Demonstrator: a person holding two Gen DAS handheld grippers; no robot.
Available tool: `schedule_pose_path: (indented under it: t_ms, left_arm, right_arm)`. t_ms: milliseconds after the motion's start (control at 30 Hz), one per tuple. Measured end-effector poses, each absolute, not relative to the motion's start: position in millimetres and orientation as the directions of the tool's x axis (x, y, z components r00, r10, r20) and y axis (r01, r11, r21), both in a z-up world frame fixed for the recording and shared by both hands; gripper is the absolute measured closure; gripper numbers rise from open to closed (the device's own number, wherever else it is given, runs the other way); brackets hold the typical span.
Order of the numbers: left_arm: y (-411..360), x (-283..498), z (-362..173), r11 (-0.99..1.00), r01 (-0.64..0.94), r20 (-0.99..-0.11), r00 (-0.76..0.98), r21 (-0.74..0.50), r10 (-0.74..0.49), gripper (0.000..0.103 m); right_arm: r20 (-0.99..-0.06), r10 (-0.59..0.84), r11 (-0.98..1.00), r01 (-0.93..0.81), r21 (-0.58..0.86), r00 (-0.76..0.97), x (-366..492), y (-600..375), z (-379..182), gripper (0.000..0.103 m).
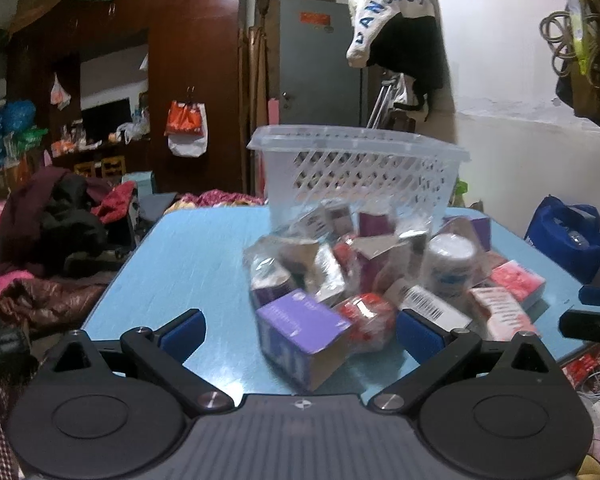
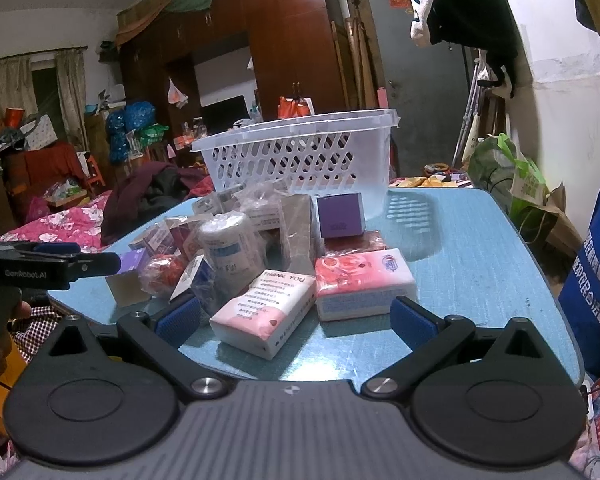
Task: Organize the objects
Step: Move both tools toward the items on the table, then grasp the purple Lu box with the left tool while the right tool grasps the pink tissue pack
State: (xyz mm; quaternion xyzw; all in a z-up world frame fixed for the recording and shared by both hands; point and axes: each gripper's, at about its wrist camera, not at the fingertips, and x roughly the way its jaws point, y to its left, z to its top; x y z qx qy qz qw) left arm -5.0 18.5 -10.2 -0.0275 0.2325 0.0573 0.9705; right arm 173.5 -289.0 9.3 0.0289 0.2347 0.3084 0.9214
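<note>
A blue table (image 2: 460, 248) with rounded corners carries one white plastic basket (image 2: 300, 156) with lattice walls at its far edge. Before it lies a heap of crinkly wrapped packets, among them two pink tissue packs (image 2: 362, 284), a purple cardboard box (image 1: 300, 332) and a white wrapped roll (image 2: 228, 240). The left gripper (image 1: 300, 330) spreads wide around the purple box, not touching. The right gripper (image 2: 296, 316) gapes wide, holding nothing.
</note>
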Motion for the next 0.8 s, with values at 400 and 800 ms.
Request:
schedule_pose_path:
  t_ms: [400, 800]
  left_arm:
    - [26.7, 1.1, -28.6, 0.997, -0.071, -0.469, 0.882, -0.032, 0.048, 0.012]
    - [27.5, 13.8, -44.0, 0.996, -0.071, -0.471, 0.882, -0.055, 0.037, 0.013]
  right_arm:
    - [-0.408, 0.54, 0.829, -0.548, 0.108, 0.736, 174.3, -288.9, 2.2, 0.006]
    - [-0.491, 0.464, 0.855, -0.517, 0.03, 0.738, 222.1, -278.1, -15.4, 0.019]
